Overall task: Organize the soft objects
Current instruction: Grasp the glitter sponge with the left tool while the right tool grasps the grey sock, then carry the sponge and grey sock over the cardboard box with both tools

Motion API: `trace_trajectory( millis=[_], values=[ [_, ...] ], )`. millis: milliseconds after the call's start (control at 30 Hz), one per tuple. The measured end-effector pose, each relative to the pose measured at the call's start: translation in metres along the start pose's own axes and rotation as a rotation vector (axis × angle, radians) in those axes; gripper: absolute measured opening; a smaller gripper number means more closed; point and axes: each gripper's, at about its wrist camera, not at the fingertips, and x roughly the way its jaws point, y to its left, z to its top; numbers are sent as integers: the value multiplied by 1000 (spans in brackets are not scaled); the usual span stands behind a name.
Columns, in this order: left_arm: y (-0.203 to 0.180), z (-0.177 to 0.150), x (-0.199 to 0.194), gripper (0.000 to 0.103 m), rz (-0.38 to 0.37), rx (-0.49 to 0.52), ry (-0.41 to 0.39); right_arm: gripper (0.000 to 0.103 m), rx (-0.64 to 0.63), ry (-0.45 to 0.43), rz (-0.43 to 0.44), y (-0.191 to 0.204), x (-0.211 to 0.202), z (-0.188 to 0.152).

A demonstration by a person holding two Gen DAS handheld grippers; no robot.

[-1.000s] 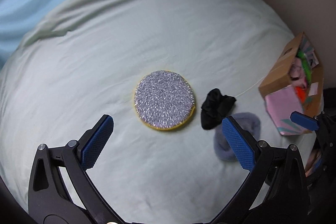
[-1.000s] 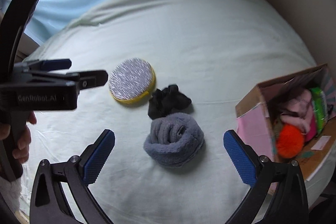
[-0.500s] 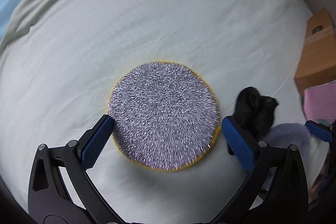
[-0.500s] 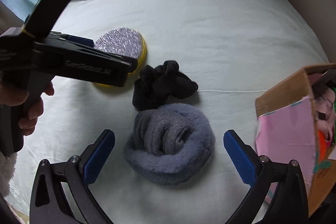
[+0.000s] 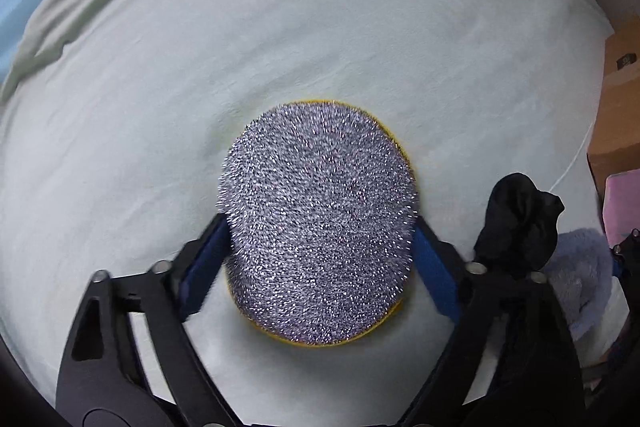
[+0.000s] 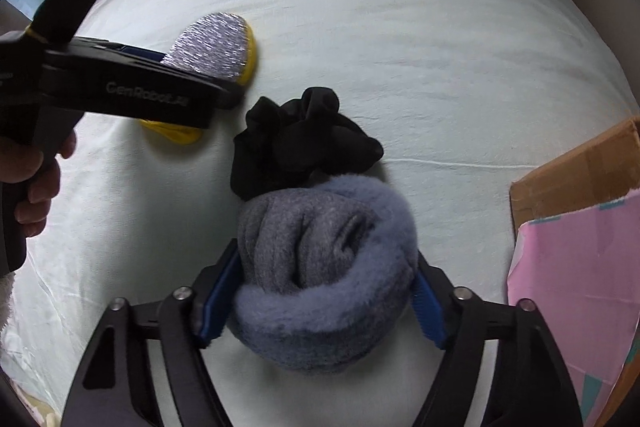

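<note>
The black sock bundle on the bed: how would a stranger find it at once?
On the pale green bedsheet, look left of the cardboard box. The black sock bundle lies between the glittery scouring pad and the gray fleece roll; it alone is ungripped.

Wide bare stretch of pale green bedsheet (image 5: 320, 27) beyond the silver scrubber pad (image 5: 316, 227), open on the far and left sides. On the pad's right, black cloth bundle (image 6: 300, 143) sits just beside it, touching the grey rolled sock (image 6: 324, 267) behind; tight gap between pad and bundle, partly filled by the left gripper (image 5: 316, 251). Cardboard box (image 6: 576, 183) with pink panel blocks the right edge; clear sheet strip between sock and box. Left gripper body and hand (image 6: 28, 179) crowd the near left.
</note>
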Motion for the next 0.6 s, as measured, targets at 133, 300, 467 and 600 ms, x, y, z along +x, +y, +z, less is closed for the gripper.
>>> trace_trajectory(
  millis=[133,300,467,600],
  values=[
    [12,-2,-8,48,27,-52,4,59,-8,-6,-2,-3,-6,-3],
    [16,-1,-22,38,25,-90,24,54,4,-20,12,-13,-16,-6],
    [16,-12,-53,38,37,-108,-5,54,8,-59,13,-12,-33,-7],
    [14,-22,-85,38,51,-114,-38,54,2,-94,9,-9,-55,-8]
  ],
)
